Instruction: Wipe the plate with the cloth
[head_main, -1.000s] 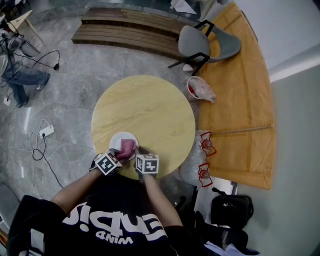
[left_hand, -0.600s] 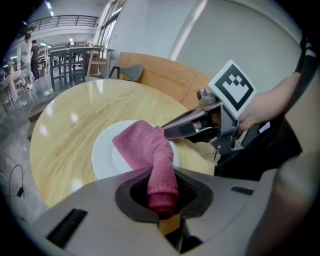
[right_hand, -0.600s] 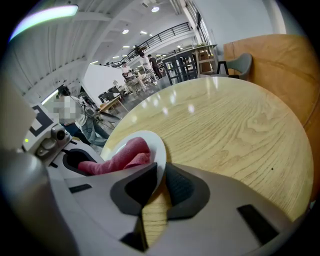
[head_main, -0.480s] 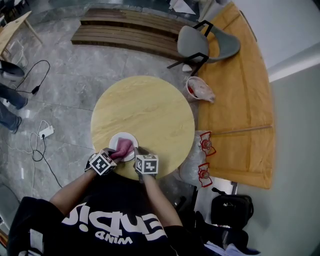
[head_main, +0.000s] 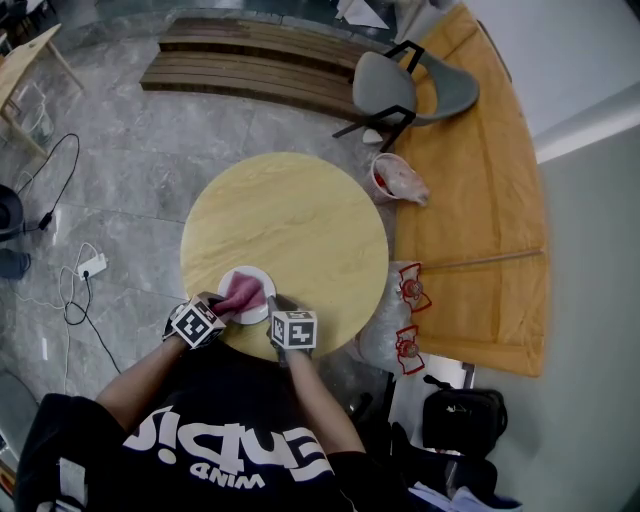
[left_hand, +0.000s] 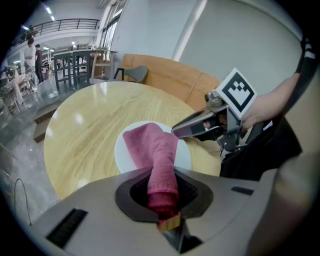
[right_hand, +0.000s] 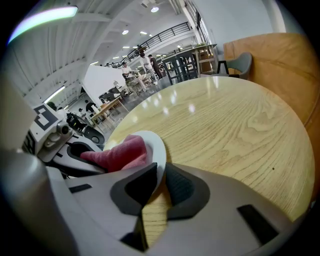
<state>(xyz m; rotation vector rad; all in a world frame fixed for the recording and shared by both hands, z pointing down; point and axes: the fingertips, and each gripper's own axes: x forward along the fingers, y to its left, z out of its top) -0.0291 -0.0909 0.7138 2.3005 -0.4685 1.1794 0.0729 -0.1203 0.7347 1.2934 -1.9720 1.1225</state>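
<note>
A small white plate (head_main: 256, 307) lies near the front edge of the round wooden table (head_main: 300, 220). My left gripper (head_main: 222, 310) is shut on a pink cloth (head_main: 243, 291), whose free end is spread over the plate. In the left gripper view the cloth (left_hand: 156, 150) runs from the left gripper (left_hand: 162, 192) out onto the plate (left_hand: 124, 152). My right gripper (head_main: 276, 304) is shut on the plate's near right rim. In the right gripper view that rim (right_hand: 159, 150) stands pinched in the right gripper (right_hand: 156, 186), with the cloth (right_hand: 119, 153) lying beside it.
A grey chair (head_main: 400, 85) and a curved wooden bench (head_main: 480, 200) stand behind and to the right of the table. Tied plastic bags (head_main: 400, 300) sit right of the table, a black bag (head_main: 462, 418) lower right. Cables and a power strip (head_main: 92, 263) lie on the floor at left.
My left gripper has dragged the cloth leftward across the plate. The right gripper and the plate have stayed put. A person on the floor at far left has walked out of view.
</note>
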